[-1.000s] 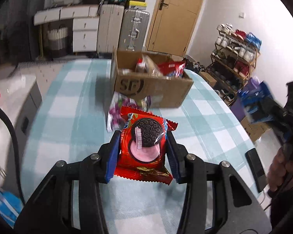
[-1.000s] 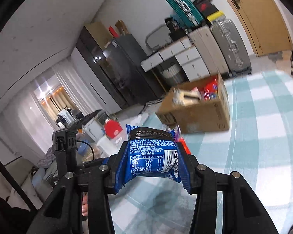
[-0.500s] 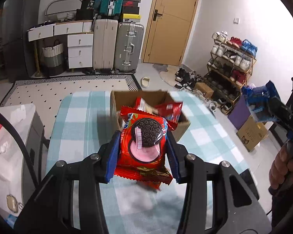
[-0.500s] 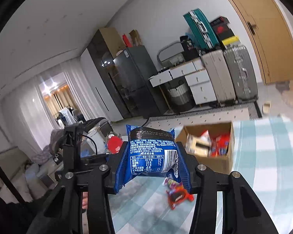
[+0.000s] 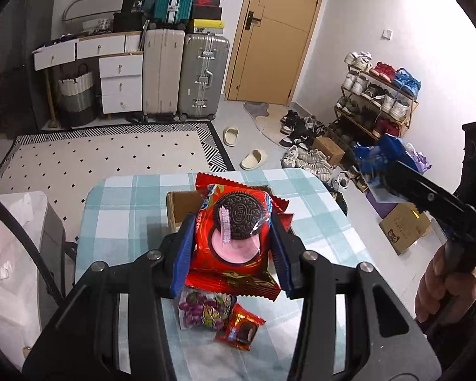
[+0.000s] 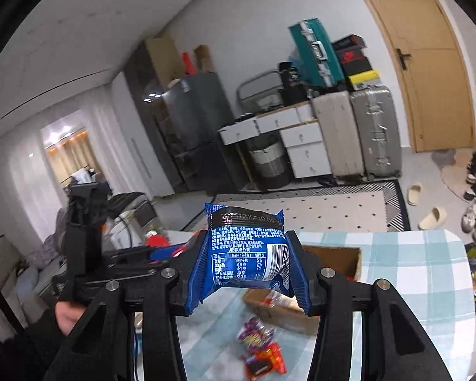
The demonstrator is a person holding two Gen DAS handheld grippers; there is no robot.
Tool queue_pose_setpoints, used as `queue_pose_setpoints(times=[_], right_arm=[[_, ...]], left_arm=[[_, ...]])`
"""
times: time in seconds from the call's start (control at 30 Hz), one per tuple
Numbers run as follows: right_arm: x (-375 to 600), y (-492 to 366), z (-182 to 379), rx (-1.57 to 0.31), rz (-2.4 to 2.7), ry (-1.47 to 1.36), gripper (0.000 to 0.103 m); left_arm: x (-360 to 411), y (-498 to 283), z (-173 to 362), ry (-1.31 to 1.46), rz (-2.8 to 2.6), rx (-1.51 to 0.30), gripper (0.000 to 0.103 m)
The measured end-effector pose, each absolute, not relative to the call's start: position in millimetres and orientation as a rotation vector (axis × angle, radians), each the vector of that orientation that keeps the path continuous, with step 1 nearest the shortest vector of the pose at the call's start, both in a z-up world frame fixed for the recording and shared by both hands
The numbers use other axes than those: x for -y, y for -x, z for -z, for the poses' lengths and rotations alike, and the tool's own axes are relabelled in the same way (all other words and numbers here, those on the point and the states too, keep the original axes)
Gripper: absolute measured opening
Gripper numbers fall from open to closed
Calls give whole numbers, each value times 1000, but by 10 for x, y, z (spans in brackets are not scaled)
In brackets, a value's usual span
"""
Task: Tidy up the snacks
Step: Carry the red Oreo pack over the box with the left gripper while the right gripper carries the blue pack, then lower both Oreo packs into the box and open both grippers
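The left gripper (image 5: 233,241) has its fingers (image 5: 184,254) clamped on a red Oreo packet (image 5: 234,238); the blue pads press on both side edges of the packet, and it hangs in the air above the table (image 5: 117,209). The packet shows a dark biscuit and a pink cream circle on its front.

The right gripper (image 6: 247,263) has its fingers (image 6: 198,273) clamped on a blue snack packet (image 6: 247,254). The back of this packet faces the camera, with white printed text and a barcode. It is also held in the air above the table (image 6: 428,273). In the left wrist view the right gripper (image 5: 377,166) with the blue packet is at the right side, and a hand (image 5: 441,282) holds its handle.

The table carries a cloth with light blue and white squares. On it stands an open cardboard box (image 5: 177,206), mostly hidden behind the red packet; in the right wrist view the cardboard box (image 6: 333,260) lies below and behind the blue packet. Nearer to the camera than the box, two more snacks lie on the cloth: a purple candy bag (image 5: 204,311) and just beside it a small red Oreo packet (image 5: 239,327). In the right wrist view they appear blurred, the purple bag (image 6: 254,333) and the small red packet (image 6: 265,363).
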State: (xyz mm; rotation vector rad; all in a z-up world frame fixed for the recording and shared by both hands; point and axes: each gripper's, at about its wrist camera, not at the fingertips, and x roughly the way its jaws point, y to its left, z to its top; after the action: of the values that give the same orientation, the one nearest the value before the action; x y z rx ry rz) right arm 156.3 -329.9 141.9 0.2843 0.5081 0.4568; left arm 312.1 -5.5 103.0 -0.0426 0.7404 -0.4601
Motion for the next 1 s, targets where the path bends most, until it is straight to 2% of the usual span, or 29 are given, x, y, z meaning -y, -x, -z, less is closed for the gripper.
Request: queue_pose_setpoints(times=[0.17, 0.47, 1.0], right_arm=[[3316, -2016, -1396, -550, -412, -273, 47], [3294, -2736, -1047, -639, -400, -242, 47], [3175, -3319, -294, -753, -381, -154, 47]], left_arm=[[181, -3551, -981, 36, 438, -772, 41], [420, -4250, -520, 34, 445, -879, 41], [684, -4975, 284, 9, 444, -968, 42]])
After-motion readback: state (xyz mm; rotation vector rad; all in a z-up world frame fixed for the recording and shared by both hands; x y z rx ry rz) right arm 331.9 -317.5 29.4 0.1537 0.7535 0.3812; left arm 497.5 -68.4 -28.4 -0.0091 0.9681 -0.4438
